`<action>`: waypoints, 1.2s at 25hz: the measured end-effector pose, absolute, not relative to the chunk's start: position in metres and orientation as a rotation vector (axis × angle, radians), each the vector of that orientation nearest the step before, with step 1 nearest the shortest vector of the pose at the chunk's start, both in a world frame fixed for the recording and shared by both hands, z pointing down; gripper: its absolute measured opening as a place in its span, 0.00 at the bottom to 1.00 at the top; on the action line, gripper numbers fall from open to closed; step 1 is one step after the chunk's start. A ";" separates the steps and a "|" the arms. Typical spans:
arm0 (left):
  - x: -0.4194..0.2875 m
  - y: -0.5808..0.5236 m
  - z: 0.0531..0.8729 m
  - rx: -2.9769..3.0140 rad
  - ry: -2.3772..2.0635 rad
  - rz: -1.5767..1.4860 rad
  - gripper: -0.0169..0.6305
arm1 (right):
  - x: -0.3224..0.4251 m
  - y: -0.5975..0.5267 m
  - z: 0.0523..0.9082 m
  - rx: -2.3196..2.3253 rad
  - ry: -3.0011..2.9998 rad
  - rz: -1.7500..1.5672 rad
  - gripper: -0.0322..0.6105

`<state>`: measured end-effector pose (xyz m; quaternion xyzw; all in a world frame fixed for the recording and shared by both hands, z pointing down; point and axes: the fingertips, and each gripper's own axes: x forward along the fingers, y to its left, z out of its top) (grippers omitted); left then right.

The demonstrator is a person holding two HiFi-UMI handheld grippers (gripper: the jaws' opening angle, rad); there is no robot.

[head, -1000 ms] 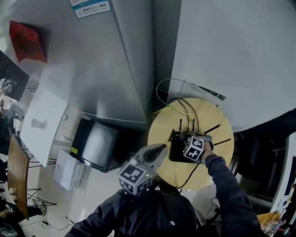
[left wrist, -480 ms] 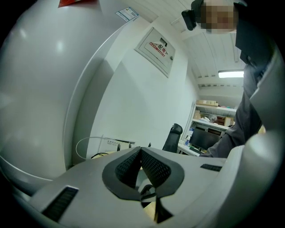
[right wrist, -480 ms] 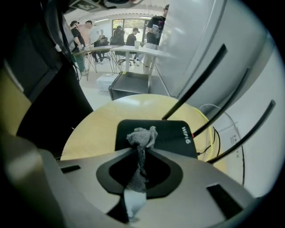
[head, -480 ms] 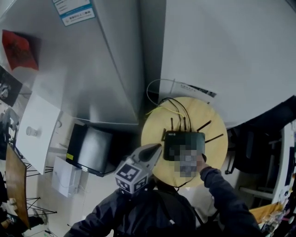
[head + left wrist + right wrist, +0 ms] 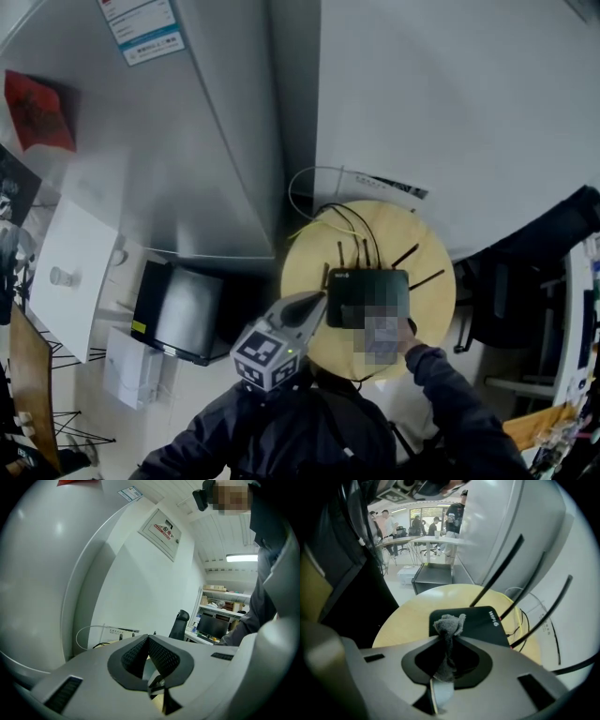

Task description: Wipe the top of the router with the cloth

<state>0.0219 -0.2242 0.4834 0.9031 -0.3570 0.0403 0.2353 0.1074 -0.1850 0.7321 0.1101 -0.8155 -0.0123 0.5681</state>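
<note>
Right tool (image 5: 449, 638): my jaws are clamped on the cloth (image 5: 449, 623). A small grey tuft stands out past the tips, and the rest trails back between the jaws.

Left tool (image 5: 149, 641): jaws brought together at the tips with nothing between them. It is held off the near-left edge of the worktop (image 5: 305, 272), taking no part in the job.

Router (image 5: 480, 620): a flat black box lying about the middle of the round worktop. Its aerials (image 5: 497, 569) rise along the side toward the wall, and its cables (image 5: 352, 220) run off over that far edge.

Cloth against router: the tuft sits over the near edge of the lid. I cannot tell whether it touches.

How the cloth will handle: I judge it soft and limp, and so little sticks out that only a narrow strip would be wiped at a time. My grip near its end looks right.

How the router will handle: likely light, with a smooth hard shell, so it may slide under a sideways push. I would press gently. If it creeps, the free tool could steady a bare corner of the case, away from the aerials and cables.

Risk: snagging an aerial at the far end of a stroke.
</note>
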 end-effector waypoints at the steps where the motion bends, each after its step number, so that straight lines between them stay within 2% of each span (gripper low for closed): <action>1: 0.021 -0.225 0.483 2.477 -0.982 0.111 0.03 | 0.113 -0.197 0.732 0.286 -1.911 -0.028 0.16; 8: 0.015 -0.234 0.484 2.481 -1.015 0.128 0.03 | 0.141 -0.275 0.736 0.410 -1.827 -0.072 0.16; 15: 0.016 -0.243 0.491 2.473 -1.025 0.158 0.03 | 0.148 -0.300 0.744 0.419 -1.795 -0.103 0.16; 30: 0.039 -0.248 0.494 2.524 -0.930 0.166 0.03 | 0.136 -0.185 0.743 0.242 -1.844 -0.061 0.16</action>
